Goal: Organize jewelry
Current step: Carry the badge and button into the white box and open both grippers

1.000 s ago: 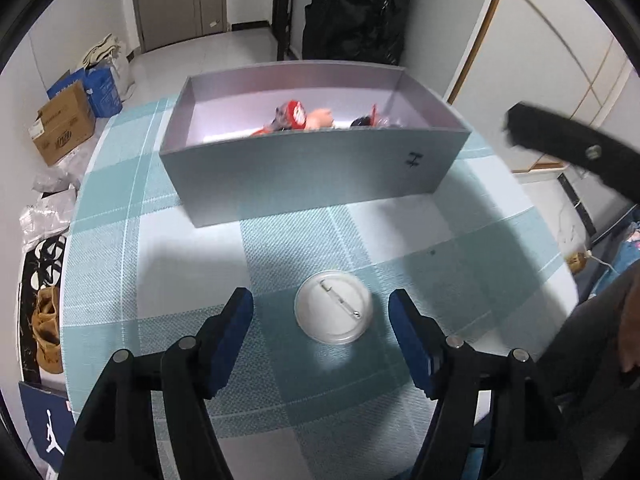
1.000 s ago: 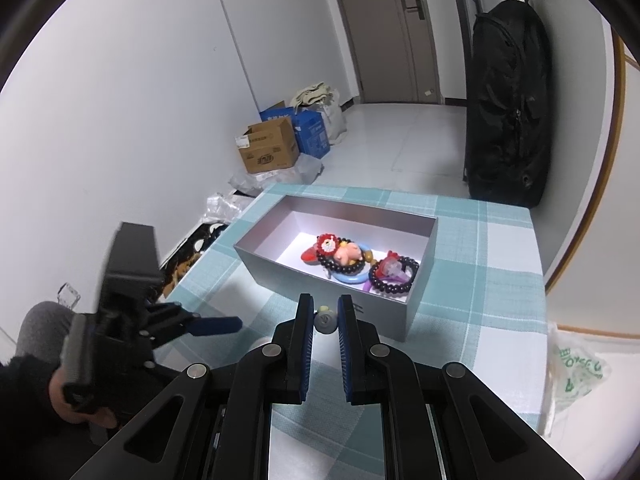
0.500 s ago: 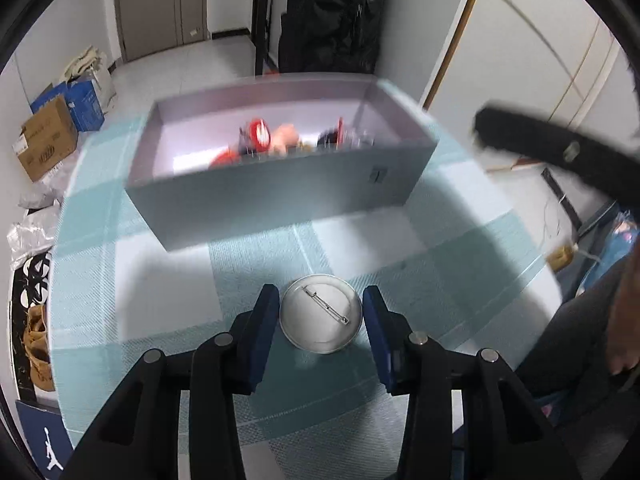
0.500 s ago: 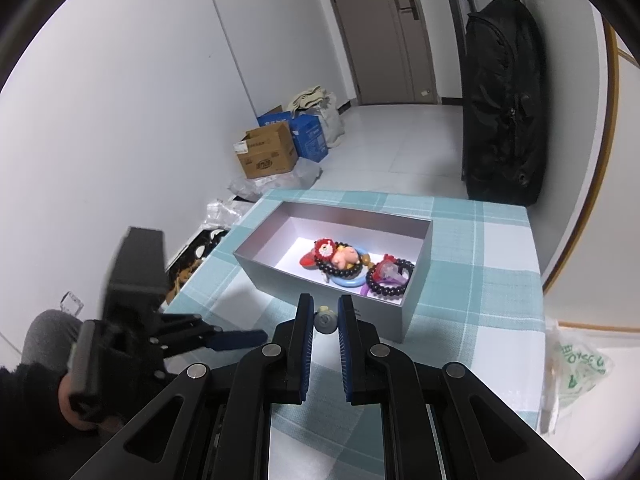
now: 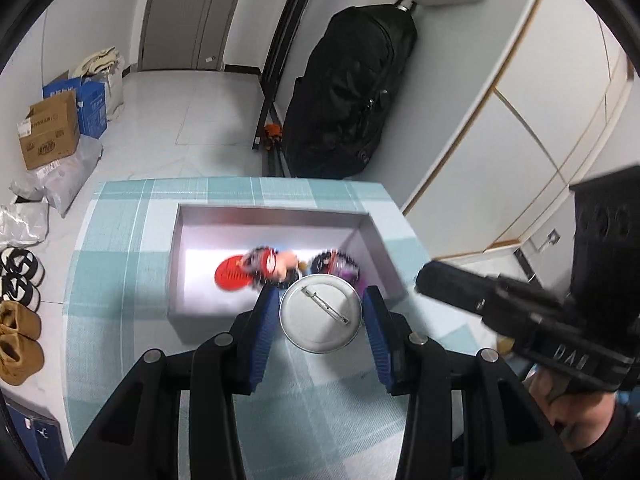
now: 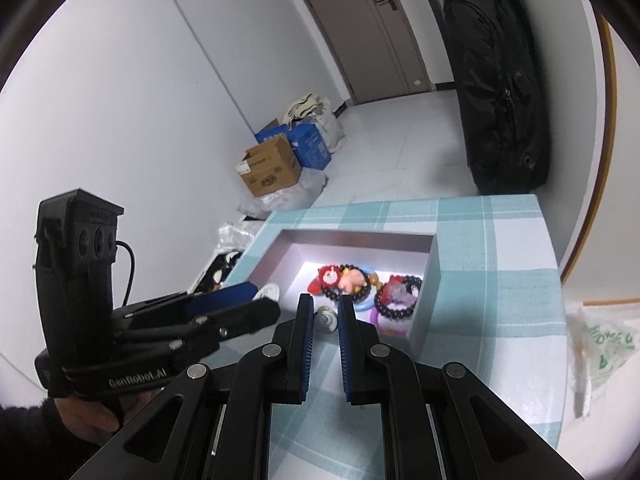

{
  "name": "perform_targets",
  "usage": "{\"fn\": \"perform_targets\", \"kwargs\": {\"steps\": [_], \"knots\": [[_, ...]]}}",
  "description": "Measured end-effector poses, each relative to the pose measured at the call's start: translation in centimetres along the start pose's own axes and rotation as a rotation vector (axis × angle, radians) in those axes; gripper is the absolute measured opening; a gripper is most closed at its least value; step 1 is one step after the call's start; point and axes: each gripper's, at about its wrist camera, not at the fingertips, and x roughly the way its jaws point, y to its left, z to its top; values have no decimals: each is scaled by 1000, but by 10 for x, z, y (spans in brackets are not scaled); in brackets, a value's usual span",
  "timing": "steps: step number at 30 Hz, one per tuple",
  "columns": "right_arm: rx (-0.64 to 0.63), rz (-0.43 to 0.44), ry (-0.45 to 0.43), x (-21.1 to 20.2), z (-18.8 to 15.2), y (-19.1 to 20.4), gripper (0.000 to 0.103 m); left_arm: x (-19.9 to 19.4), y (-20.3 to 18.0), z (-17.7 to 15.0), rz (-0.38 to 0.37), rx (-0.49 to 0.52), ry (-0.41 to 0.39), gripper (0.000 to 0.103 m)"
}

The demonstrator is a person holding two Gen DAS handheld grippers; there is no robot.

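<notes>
- Left hand-held gripper clamps a round pin badge, pin side up, between both blue pads.
- Badge hangs over the near right corner of the grey box.
- Inside the box: red trinkets, blurred.
- Right hand-held gripper sits right of the box, above the checked desk.

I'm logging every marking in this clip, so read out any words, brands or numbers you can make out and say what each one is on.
"GenRobot.AI": on the body of the left tool.
"DA8", or close to it: raised letters on the right tool, blurred.
Black print on the cardboard box: too blurred to read.
Green lettering on the plastic bag: distorted, unreadable.
White print on the blue box: too small.
</notes>
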Motion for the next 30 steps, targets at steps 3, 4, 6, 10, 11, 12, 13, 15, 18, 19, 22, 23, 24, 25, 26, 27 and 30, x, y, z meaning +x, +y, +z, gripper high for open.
{"fn": "perform_targets", "kwargs": {"steps": [3,4,6,10,11,12,13,15,18,19,22,23,24,25,26,27,30], "knots": [[30,14,5,8,7,-5,11,8,8,11,-12,-36,4,38],[38,16,8,11,9,-7,11,9,10,12,-17,-47,7,38],[57,23,13,17,13,-11,11,14,17,18,-18,-72,13,38],[85,34,17,26,21,-17,11,18,25,22,-20,-113,24,38],[91,38,17,29,23,-18,11,21,27,23,-24,-122,30,38],[96,39,17,30,25,-19,11,22,28,24,-25,-128,34,38],[101,39,18,32,26,-20,11,25,29,25,-24,-137,40,38],[114,43,21,36,29,-23,11,29,31,26,-29,-147,52,38],[131,50,30,43,31,-26,11,34,33,28,-29,-156,68,38],[135,50,34,45,31,-27,11,35,32,28,-27,-157,73,38],[149,50,50,51,31,-32,11,39,31,30,-16,-142,81,38],[161,52,57,54,30,-34,11,41,31,30,-9,-137,84,38],[176,56,64,56,30,-38,11,43,31,30,-3,-132,90,38],[187,55,68,58,30,-40,11,45,31,29,-2,-134,96,38],[200,54,72,60,29,-42,11,46,32,29,-4,-139,101,38],[214,54,76,61,29,-45,11,48,33,28,-9,-145,108,38],[237,58,78,61,29,-51,11,51,33,28,-11,-152,121,38]]}}
